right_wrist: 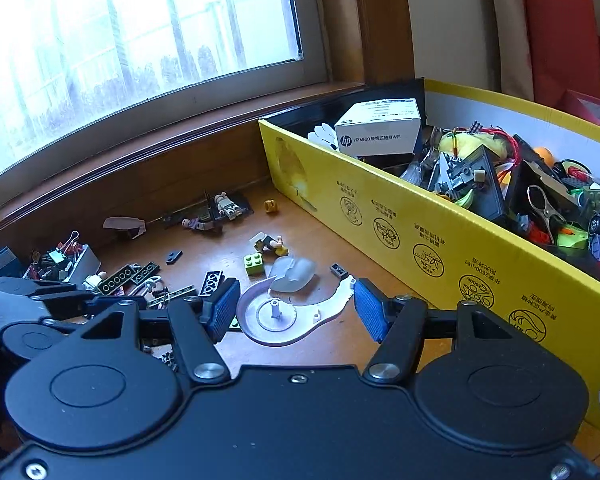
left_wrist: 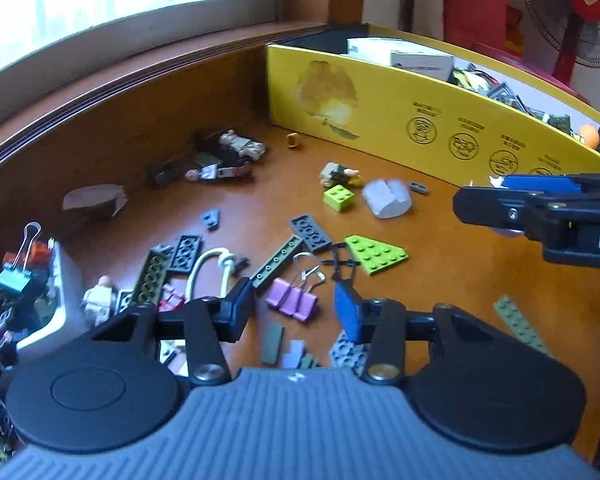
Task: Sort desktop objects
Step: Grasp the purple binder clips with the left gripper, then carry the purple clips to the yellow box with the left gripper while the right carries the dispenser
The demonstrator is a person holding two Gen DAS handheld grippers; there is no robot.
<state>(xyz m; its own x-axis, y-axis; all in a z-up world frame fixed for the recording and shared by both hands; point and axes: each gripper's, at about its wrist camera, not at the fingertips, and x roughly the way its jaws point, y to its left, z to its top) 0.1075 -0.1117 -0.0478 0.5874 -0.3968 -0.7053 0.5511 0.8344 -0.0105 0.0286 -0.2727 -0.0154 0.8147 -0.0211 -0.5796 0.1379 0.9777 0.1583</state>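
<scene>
A: Clutter covers our desk (left_wrist: 440, 280): the purple binder clip (left_wrist: 292, 300) lies just ahead of our left gripper (left_wrist: 296, 304), jaws apart, we judge for a pickup.

B: Our right gripper (right_wrist: 296, 312), jaws also apart, hovers over the white disc piece (right_wrist: 284, 316) beside the yellow box (right_wrist: 440, 240).

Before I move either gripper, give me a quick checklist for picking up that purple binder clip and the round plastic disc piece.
1. Left gripper open: ok.
2. Purple binder clip between its fingers: ok, roughly centred.
3. Right gripper open: ok.
4. Plastic disc piece between its fingers: ok; whether it lies flat, cannot tell.
5. Room in the yellow box: not ok, crowded.
6. White tray has room: cannot tell.
</scene>
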